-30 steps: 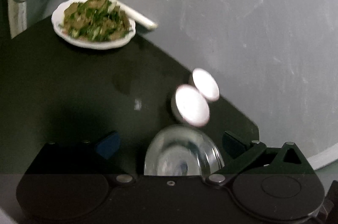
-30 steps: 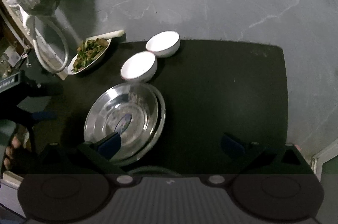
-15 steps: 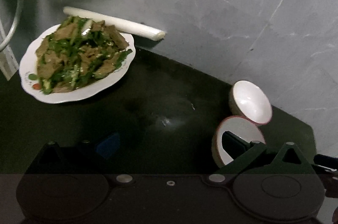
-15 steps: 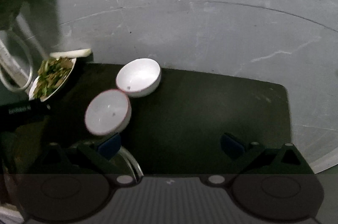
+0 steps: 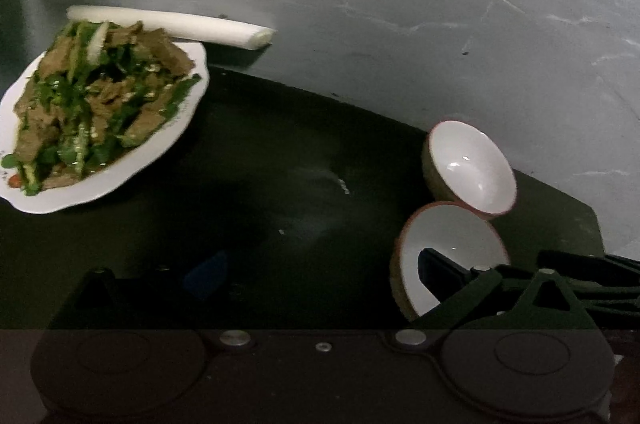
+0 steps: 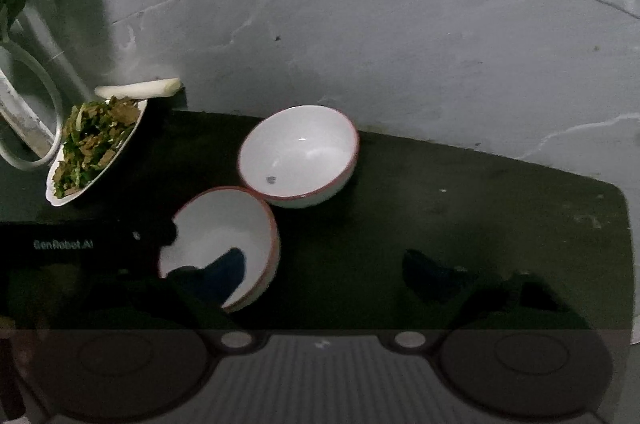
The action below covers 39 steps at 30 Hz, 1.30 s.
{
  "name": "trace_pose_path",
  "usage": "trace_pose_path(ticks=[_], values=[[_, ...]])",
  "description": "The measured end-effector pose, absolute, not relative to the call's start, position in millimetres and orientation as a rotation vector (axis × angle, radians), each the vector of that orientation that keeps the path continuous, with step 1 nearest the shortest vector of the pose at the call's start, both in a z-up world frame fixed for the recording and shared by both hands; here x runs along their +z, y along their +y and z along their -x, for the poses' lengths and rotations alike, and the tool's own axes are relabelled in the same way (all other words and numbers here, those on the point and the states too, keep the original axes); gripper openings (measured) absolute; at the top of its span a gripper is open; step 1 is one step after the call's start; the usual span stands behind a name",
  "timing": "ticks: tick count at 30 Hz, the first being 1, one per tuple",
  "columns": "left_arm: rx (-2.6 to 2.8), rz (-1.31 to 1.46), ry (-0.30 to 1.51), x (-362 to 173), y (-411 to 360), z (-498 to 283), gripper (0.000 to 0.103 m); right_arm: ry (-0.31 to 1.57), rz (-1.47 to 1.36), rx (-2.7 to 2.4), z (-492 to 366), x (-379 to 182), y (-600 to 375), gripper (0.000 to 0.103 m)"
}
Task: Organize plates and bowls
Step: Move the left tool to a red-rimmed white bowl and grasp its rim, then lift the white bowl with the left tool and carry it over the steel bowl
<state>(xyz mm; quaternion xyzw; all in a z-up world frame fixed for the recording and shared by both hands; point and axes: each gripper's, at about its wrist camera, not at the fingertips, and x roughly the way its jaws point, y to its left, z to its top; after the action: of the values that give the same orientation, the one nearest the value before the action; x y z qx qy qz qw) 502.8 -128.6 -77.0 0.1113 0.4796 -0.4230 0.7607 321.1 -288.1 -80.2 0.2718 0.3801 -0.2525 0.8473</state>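
Both tongs gape, right tongs [image 6: 328, 272] closing, each finger hiding part of the near bowl [image 6: 224, 224].

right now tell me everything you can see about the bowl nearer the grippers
The nearer bowl is small and round, glossy white inside with a thin red-brown rim, likely ceramic. It looks empty and sits upright on the dark mat, its rim touching or nearly touching the second bowl. Fingers of the left gripper and the right gripper, whose jaws are closing, overlap it in view; contact is unclear.
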Motion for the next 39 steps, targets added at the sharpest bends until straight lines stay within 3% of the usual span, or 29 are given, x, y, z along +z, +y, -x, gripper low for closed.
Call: trace_pose_path(ticks=[3,8,10,13,18,22,39], values=[[-0.938,-0.246,1.047,-79.5,-133.2,-499.7,0.096,0.804,-0.579,-0.518,-326.3,-81.1,-286.8,0.078],[-0.946,-0.259,1.052,-81.5,-137.9,-495.7,0.078,0.806,-0.598,-0.499,-331.4,-82.5,-286.4,0.062],[-0.955,-0.252,1.056,-80.2,-137.7,-494.7,0.066,0.807,-0.613,-0.489,-332.2,-83.8,-286.7,0.05],[-0.974,-0.235,1.073,-79.3,-136.9,-493.2,0.046,0.805,-0.65,-0.475,-333.1,-86.9,-287.6,0.04],[-0.993,-0.207,1.09,-78.8,-134.6,-489.2,0.033,0.784,-0.718,-0.454,-332.4,-91.8,-287.1,0.027],[-1.026,-0.174,1.108,-78.2,-134.4,-487.2,0.011,0.768,-0.745,-0.441,-331.9,-93.1,-285.3,0.017],[-1.032,-0.101,1.035,-40.6,-122.6,-466.6,0.007,0.661,-0.777,-0.457,-310.0,-66.7,-280.9,0.012]])
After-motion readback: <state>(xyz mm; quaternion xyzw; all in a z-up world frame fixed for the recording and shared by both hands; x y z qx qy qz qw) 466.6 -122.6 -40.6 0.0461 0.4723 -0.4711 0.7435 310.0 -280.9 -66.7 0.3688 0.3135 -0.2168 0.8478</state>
